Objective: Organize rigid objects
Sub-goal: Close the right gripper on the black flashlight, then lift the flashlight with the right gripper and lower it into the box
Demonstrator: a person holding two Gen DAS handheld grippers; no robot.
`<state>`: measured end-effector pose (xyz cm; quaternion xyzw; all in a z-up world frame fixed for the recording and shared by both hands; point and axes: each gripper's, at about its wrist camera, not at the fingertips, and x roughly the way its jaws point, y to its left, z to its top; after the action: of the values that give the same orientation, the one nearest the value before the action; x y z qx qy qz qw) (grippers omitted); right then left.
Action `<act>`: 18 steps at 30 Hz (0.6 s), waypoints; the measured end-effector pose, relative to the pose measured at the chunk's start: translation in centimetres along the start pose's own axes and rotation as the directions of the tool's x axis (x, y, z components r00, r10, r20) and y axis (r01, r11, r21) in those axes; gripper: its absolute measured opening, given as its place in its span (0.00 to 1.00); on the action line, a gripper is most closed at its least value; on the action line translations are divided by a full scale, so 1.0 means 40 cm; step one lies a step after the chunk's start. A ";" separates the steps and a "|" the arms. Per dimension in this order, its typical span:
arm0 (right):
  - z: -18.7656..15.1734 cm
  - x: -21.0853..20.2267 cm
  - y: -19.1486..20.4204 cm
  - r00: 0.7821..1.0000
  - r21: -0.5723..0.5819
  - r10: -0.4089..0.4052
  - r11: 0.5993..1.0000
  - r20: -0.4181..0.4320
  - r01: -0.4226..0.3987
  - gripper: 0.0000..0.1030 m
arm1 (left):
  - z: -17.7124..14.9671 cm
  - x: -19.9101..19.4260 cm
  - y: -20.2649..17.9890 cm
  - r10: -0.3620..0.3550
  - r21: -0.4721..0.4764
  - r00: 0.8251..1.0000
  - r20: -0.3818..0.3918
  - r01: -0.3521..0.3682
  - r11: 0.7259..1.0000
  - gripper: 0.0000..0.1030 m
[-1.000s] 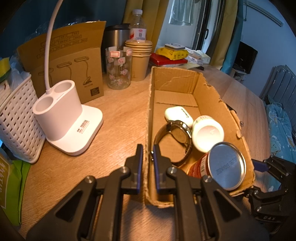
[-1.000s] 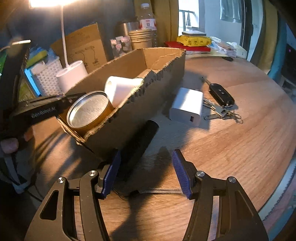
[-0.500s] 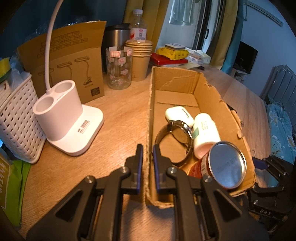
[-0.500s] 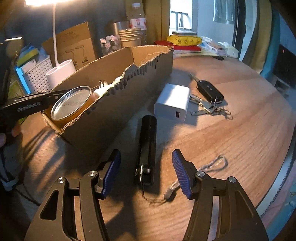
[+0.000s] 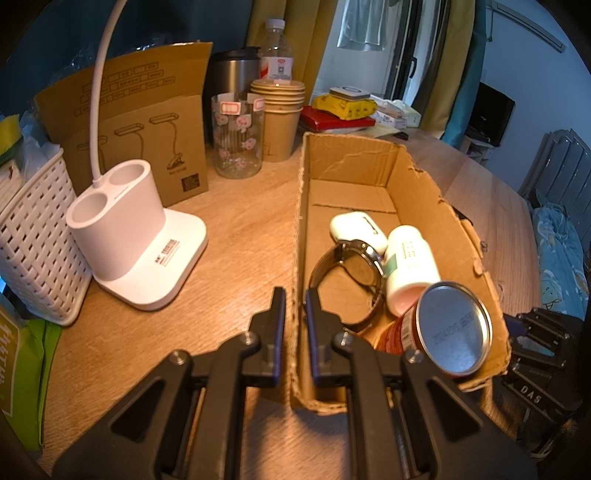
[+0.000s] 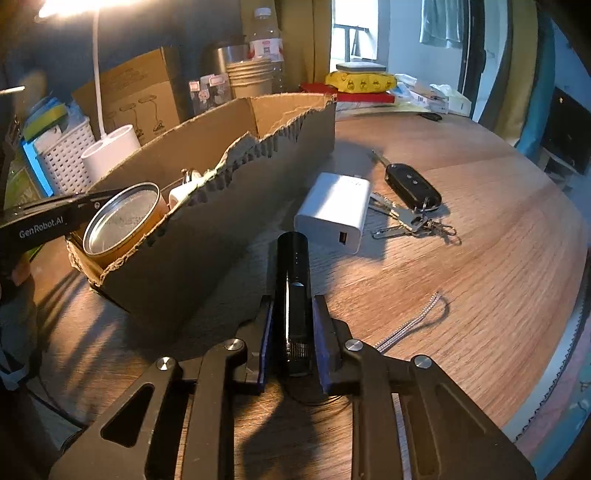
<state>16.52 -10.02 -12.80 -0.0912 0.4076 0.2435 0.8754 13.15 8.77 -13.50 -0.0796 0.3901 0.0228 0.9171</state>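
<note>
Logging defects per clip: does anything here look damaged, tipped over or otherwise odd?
Yes. The cardboard box has a ragged, torn long wall facing the right gripper. Inside, the white bottle lies on its side and the tin can is tipped against the end wall. Nothing looks spilled.

Warm lamp glare [image 6: 62, 7] burns out the top left corner of the right view, and long dark shadows fall from the box [image 6: 207, 236] across the near counter [image 6: 480, 258]. Daylight from the far window [image 6: 354, 33] looks cooler. Both views bend and darken at the edges; the right counter seems slightly blurred.
</note>
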 end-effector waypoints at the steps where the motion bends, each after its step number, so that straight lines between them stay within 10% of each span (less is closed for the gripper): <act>1: 0.001 -0.005 -0.001 1.000 0.000 0.001 1.000 0.004 -0.001 0.21 | 0.000 0.000 0.000 0.000 0.000 1.000 0.000 0.000 1.000 0.10; 18: 0.066 -0.096 -0.011 0.995 -0.005 -0.001 1.000 0.100 0.002 0.21 | -0.001 0.000 -0.002 0.001 0.001 1.000 0.001 -0.001 1.000 0.10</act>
<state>16.40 -10.80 -8.17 -0.0813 0.3627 0.2481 0.8946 13.13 8.67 -13.50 -0.0789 0.3897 0.0232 0.9173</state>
